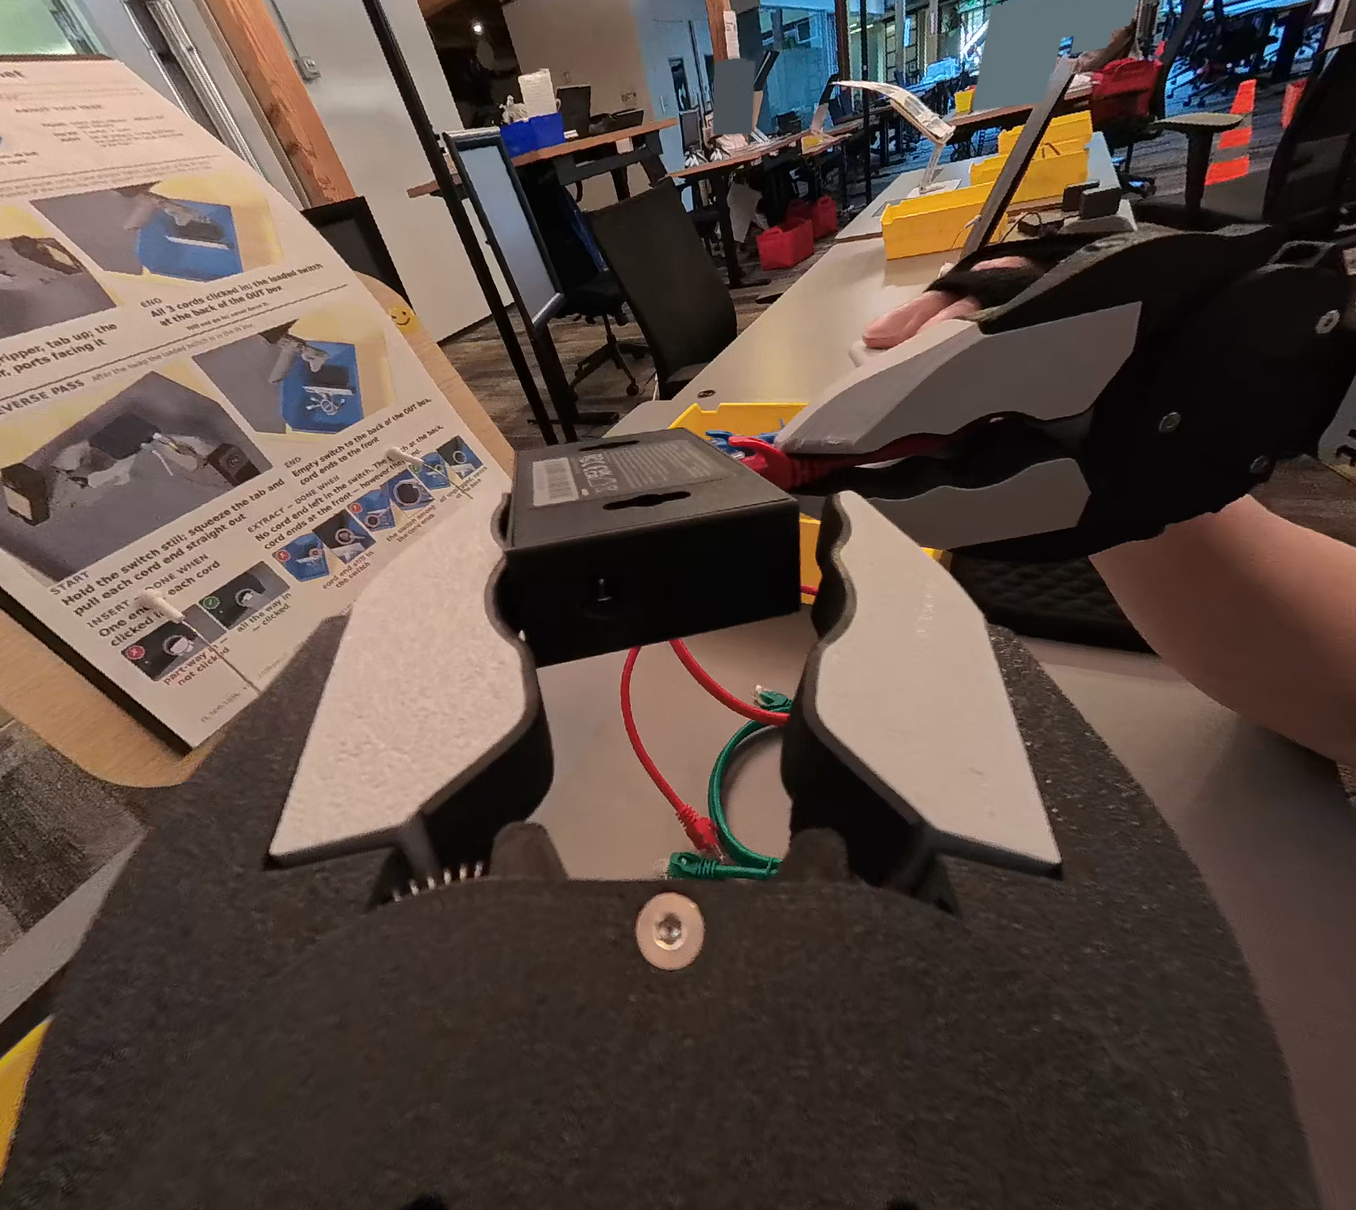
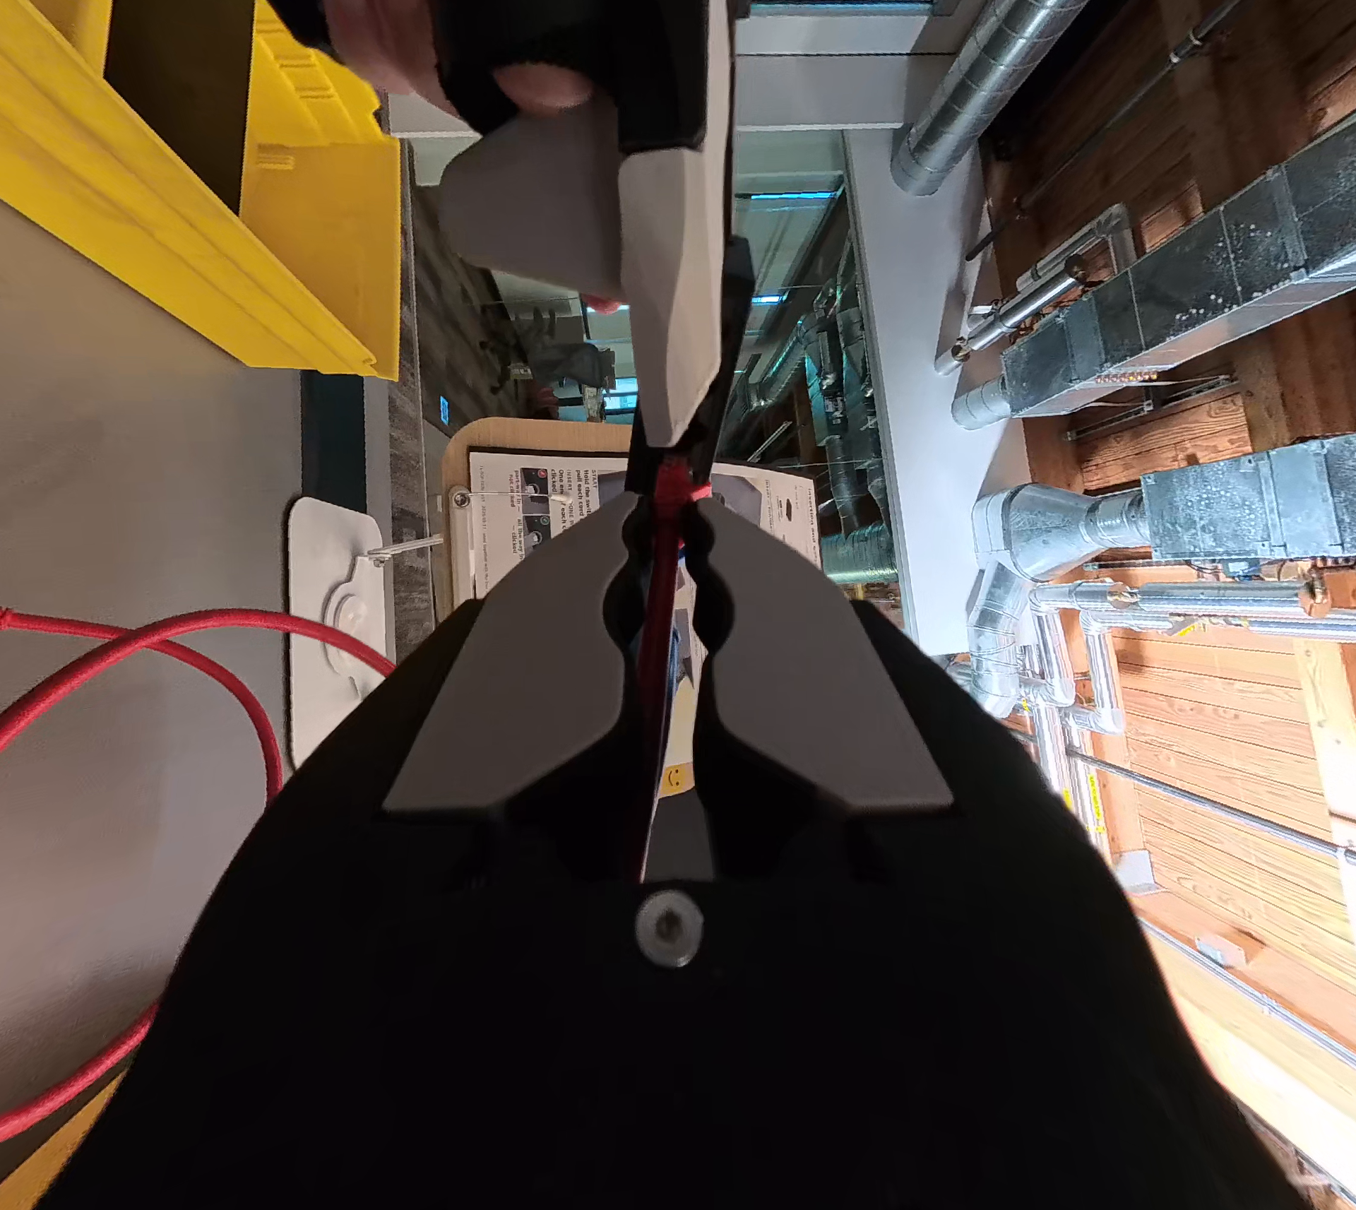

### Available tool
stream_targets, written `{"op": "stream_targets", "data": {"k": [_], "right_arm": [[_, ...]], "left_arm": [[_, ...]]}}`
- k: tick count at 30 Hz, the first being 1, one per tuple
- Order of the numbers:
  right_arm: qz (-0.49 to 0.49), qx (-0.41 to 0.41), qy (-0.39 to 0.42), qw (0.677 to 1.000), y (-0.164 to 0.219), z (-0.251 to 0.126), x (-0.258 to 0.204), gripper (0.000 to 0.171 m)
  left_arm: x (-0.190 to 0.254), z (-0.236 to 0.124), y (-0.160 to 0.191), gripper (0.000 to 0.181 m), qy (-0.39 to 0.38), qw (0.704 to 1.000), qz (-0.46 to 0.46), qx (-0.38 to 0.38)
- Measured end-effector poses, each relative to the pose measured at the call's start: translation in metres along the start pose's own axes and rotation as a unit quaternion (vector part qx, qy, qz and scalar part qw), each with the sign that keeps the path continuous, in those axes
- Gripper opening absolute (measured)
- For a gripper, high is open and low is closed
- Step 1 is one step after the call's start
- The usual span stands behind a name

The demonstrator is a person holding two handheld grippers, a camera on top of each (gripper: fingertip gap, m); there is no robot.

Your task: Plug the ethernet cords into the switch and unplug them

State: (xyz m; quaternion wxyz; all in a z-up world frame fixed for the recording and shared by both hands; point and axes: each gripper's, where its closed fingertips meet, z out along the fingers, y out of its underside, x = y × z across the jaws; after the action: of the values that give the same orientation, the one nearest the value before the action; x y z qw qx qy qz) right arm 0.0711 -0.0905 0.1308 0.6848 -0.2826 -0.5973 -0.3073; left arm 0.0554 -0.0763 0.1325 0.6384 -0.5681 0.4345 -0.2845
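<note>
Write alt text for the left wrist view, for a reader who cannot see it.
The left hand-held gripper clamps a black network switch above a grey table, while the right hand-held gripper brings a red cord's plug to its far side. Loose red and green cords lie below; an instruction sheet stands left.

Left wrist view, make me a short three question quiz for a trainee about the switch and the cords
1. True or false: the left gripper holds the black switch.
2. Which cord does the right gripper pinch? A green, B red, C yellow.
3. Fill in: the green cord lies loose on the ____.

Key: 1 true. 2 B, the red cord. 3 table.
</note>
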Motion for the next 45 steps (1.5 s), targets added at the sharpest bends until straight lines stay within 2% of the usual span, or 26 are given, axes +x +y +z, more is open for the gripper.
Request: {"op": "stream_targets", "data": {"k": [24,30,41,45], "right_arm": [[0.022,-0.03,-0.015,0.999,0.006,0.014,-0.012,0.006],[0.024,-0.055,-0.021,0.998,0.016,0.019,-0.021,0.006],[0.038,-0.024,-0.021,0.999,0.018,0.016,-0.024,0.006],[0.067,0.017,0.018,0.997,0.01,0.005,-0.003,0.008]], "left_arm": [[-0.013,0.004,0.009,0.074,-0.025,0.999,-0.02,-0.007],[-0.018,0.011,0.017,0.074,-0.055,0.998,-0.003,-0.025],[-0.015,0.014,0.02,0.074,-0.037,0.999,-0.01,-0.023],[-0.006,0.008,-0.003,0.074,-0.039,0.999,0.008,0.017]]}}
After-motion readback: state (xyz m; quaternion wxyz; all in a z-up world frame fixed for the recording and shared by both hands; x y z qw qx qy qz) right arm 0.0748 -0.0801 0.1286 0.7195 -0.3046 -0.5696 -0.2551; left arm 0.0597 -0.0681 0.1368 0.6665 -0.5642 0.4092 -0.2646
